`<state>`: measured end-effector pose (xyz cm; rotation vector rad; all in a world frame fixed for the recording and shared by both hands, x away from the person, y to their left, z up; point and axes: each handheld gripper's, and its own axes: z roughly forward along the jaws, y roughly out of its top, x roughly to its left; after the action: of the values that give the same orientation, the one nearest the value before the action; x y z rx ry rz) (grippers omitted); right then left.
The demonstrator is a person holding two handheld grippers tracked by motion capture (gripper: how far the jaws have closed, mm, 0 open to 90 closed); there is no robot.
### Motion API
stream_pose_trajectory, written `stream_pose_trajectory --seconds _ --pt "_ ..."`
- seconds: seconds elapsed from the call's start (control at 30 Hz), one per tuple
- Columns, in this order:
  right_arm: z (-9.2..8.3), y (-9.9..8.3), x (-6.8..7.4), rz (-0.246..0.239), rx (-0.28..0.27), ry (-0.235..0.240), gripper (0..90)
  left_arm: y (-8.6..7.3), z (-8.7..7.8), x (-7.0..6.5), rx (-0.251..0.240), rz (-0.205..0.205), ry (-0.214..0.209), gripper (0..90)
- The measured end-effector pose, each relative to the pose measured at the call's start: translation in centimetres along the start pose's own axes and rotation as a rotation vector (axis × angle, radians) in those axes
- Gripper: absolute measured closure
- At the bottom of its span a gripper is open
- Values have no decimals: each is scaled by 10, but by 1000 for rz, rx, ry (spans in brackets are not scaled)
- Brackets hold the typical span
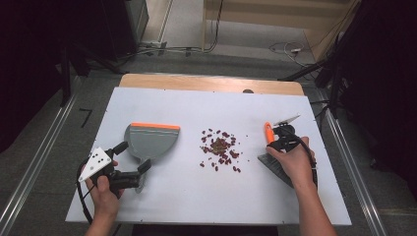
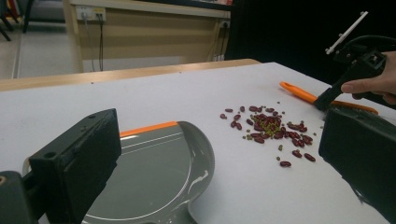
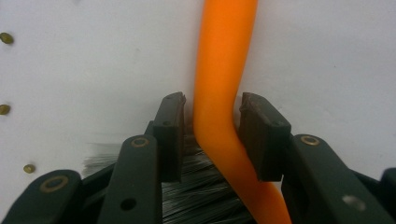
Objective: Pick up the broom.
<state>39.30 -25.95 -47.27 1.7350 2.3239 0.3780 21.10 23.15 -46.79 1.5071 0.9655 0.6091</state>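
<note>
Your left gripper (image 1: 132, 157) sits with jaws spread wide, empty, at the handle end of the grey dustpan (image 1: 150, 140) lying flat on the white table (image 1: 162, 101). Your right gripper (image 3: 210, 133) brackets the brush's orange handle (image 3: 224, 60); contact cannot be confirmed. Scattered beans (image 1: 220, 147) lie between dustpan and brush.

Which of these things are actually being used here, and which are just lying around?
In use:
- grey plastic dustpan with orange lip
- orange-handled brush with grey bristles
- scattered red and green beans
- left gripper
- right gripper

Just lying about:
- cables on the floor
</note>
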Motion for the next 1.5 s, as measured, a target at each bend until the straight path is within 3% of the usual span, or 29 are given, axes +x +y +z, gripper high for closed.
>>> stream_pose_trajectory --seconds 0.23,0.4,0.53,0.73,0.87,1.1,1.33,1.5 --pt "1 -2 -8 25 -12 41 681 0 0 -1 4 -1 1 0" --pt "1 -8 -13 11 -68 77 685 1 1 -3 6 5 -4 0" --pt "-1 -18 -19 39 -170 118 684 3 4 -6 8 17 -10 0" --pt "-20 -32 -33 102 -375 202 689 4 7 -9 8 31 -13 0" --pt "-28 -44 -39 106 -507 240 690 5 8 -12 6 42 -15 0" --pt "-43 -58 -42 101 -723 261 692 10 9 -17 1 67 -14 0" --pt "-62 -65 -40 104 -880 289 694 15 13 -25 1 87 -22 0" --pt "-75 -65 -32 88 -931 327 694 19 19 -34 4 98 -41 0"
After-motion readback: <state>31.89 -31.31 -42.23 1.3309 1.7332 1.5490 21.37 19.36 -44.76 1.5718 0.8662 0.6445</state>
